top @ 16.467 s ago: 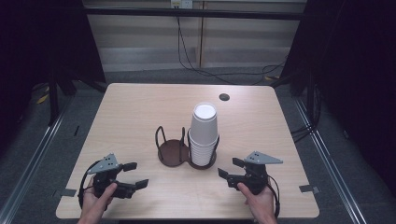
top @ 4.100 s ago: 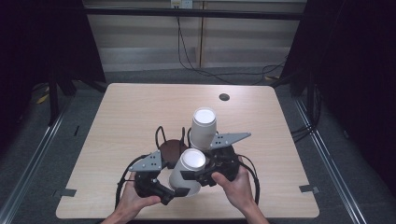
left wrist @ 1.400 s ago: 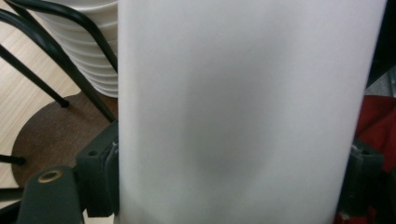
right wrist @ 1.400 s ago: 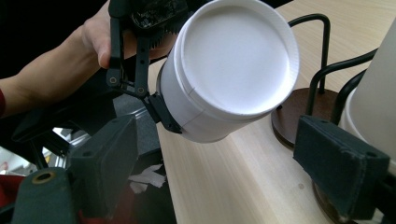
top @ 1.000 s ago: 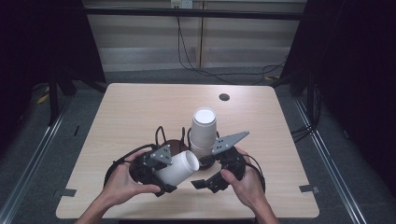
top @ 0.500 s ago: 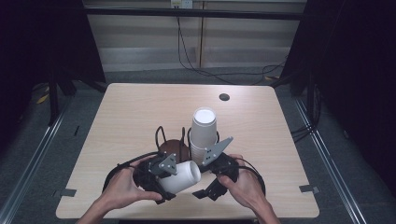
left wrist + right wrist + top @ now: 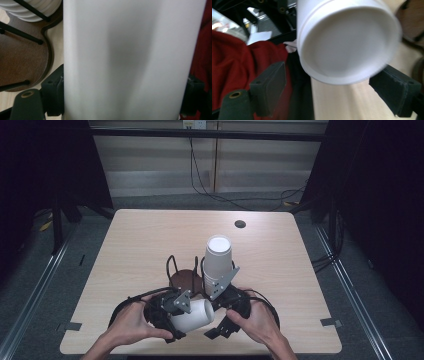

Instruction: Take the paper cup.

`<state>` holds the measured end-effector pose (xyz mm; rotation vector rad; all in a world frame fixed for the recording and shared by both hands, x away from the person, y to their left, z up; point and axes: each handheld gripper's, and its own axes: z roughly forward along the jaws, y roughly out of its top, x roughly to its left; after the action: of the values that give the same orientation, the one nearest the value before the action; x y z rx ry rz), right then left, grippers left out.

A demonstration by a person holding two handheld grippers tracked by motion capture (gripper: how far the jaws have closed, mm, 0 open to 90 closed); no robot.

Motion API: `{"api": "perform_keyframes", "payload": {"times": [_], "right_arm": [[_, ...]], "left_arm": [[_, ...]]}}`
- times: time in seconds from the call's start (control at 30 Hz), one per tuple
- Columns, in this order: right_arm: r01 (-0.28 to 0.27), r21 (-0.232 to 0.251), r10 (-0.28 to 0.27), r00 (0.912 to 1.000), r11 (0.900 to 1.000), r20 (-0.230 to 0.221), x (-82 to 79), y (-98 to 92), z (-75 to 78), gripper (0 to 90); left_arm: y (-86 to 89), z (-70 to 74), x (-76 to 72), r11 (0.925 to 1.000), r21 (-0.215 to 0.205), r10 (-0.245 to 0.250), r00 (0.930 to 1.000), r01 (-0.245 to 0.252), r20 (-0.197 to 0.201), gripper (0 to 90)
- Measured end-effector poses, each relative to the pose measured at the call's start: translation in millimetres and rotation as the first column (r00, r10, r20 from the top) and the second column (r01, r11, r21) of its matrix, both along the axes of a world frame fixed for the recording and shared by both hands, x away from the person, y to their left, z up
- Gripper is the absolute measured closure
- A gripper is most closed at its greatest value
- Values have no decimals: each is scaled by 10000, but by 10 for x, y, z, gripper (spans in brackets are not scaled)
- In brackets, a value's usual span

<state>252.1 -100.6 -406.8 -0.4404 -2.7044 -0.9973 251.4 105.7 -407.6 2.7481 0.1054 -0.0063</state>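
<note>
Pale wood tabletop (image 7: 125, 250) under dark surroundings carries the work near its front edge. Left gripper (image 7: 172, 312) clamps the white paper cup (image 7: 192, 316) across its wall, jaws pressed on both sides in the left gripper view. That cup (image 7: 347, 42) lies on its side, long axis level, rim end turned toward the right gripper (image 7: 222, 320), whose jaws stand wide on either side of the rim without touching it. Beyond stand the dark wire cup holder (image 7: 182, 277) and the stack of white cups (image 7: 218, 262). Compared with a second ago, the right gripper sits lower and closer to the cup's end.
</note>
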Motion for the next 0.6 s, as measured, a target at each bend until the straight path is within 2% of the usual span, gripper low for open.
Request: {"api": "perform_keyframes", "payload": {"times": [0.2, 0.3, 0.47, 0.6], "right_arm": [[-161, -393, 146, 9992, 9991, -386, -16, 89, -61, 140], [-238, -601, 219, 9993, 9979, -309, -25, 118, -69, 152], [-300, -632, 277, 9989, 9976, -376, -34, 130, -67, 176], [-368, -591, 353, 9990, 9976, -258, -37, 138, -70, 189]], "left_arm": [[-60, -21, -42, 9995, 245, -218, 9995, 213, 220, 173], [-82, -33, -66, 9989, 322, -355, 9993, 351, 117, 173], [-122, -70, -95, 9974, 472, -548, 9985, 549, -40, 173], [-153, -103, -107, 9954, 646, -700, 9974, 708, -154, 173]]}}
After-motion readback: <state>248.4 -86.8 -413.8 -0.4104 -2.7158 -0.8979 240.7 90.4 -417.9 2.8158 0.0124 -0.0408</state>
